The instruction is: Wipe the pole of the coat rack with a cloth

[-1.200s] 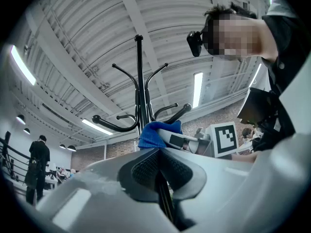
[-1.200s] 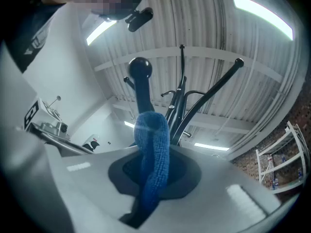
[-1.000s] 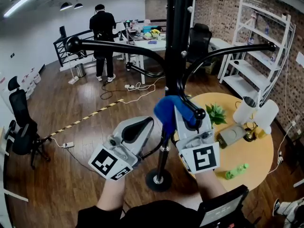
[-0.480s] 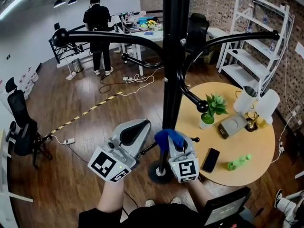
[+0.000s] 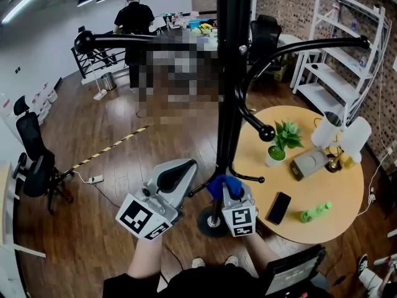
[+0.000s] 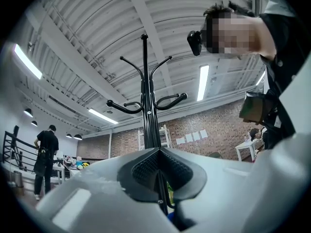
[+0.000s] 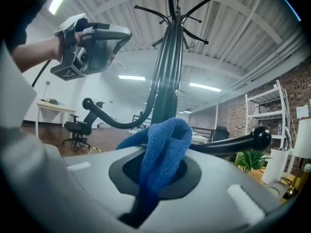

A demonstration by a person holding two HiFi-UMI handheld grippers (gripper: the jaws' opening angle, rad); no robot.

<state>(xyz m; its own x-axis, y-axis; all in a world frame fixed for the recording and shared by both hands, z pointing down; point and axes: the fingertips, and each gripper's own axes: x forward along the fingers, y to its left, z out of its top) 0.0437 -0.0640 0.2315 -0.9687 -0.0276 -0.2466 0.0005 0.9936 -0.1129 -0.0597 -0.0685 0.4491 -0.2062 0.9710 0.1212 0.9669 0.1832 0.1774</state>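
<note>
The right gripper [image 5: 231, 197], lower centre, clamped the blue cloth [image 5: 222, 184] low against the pole [image 5: 227, 104]; the left gripper [image 5: 173, 177] sat closed, empty. Wiping seemed under way; next, an upward stroke.

We hold both tongs low in front of us, forearms [image 5: 146, 262] reaching forward side by side. Our left tongs [image 5: 181, 169] angle up and to the right, jaws pressed together with nothing between them. Our right tongs [image 5: 227, 190] point ahead, jaws clamped on a blue cloth [image 5: 220, 184].
</note>
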